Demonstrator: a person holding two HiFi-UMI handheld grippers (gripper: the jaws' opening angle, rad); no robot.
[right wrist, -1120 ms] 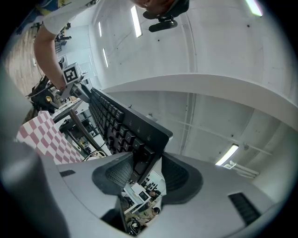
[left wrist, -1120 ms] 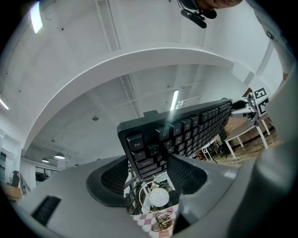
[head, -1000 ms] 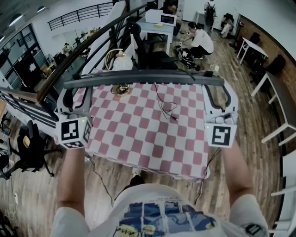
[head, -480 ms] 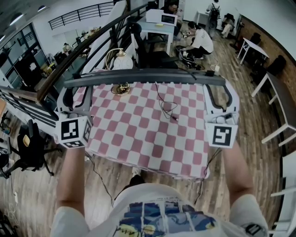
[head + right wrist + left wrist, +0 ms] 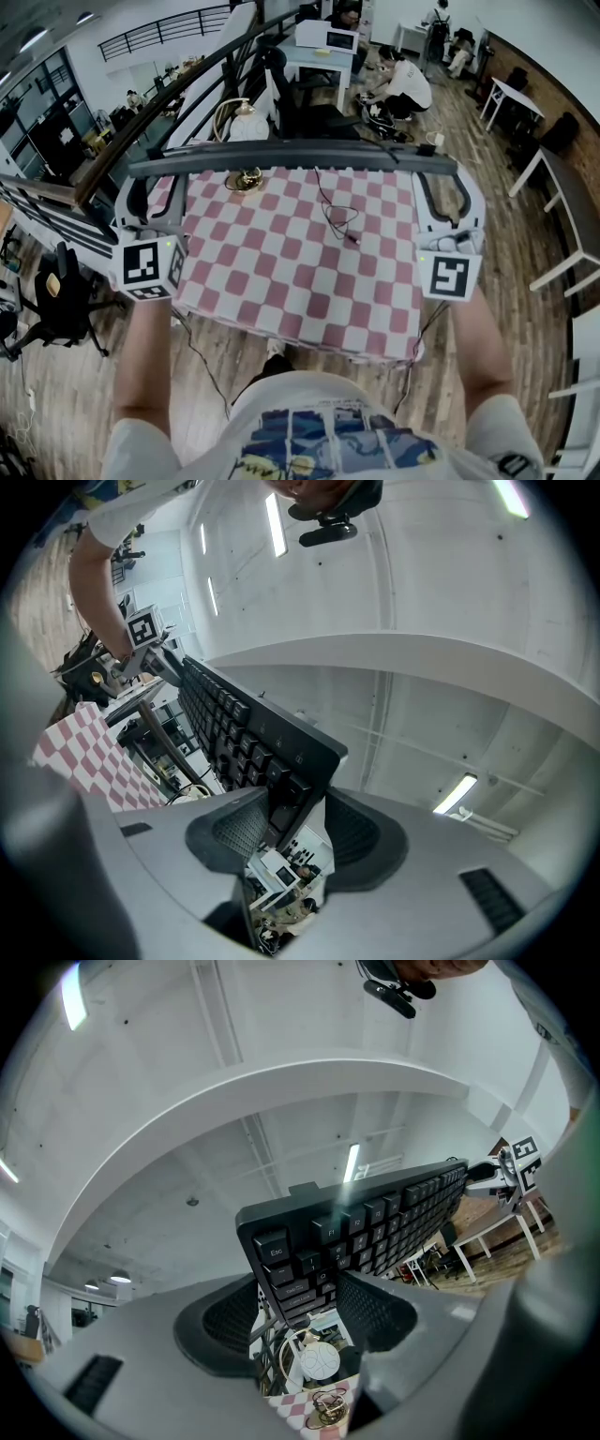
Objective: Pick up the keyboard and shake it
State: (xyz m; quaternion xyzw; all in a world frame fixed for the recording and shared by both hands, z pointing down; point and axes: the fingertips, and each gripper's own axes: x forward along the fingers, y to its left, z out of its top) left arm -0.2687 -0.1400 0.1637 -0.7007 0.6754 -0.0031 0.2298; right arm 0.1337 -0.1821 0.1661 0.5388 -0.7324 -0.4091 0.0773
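Left: left forearm [image 5: 145,366] stretched forward, left gripper [image 5: 141,192] clamped on left end of keyboard [image 5: 291,157] | Middle: keyboard held level, edge-on, raised over checkered table [image 5: 281,281] | Right: right forearm [image 5: 480,352] stretched forward, right gripper [image 5: 457,192] clamped on keyboard's right end

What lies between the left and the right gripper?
A long black keyboard, its ends clamped by left gripper and right gripper; the head view shows it.
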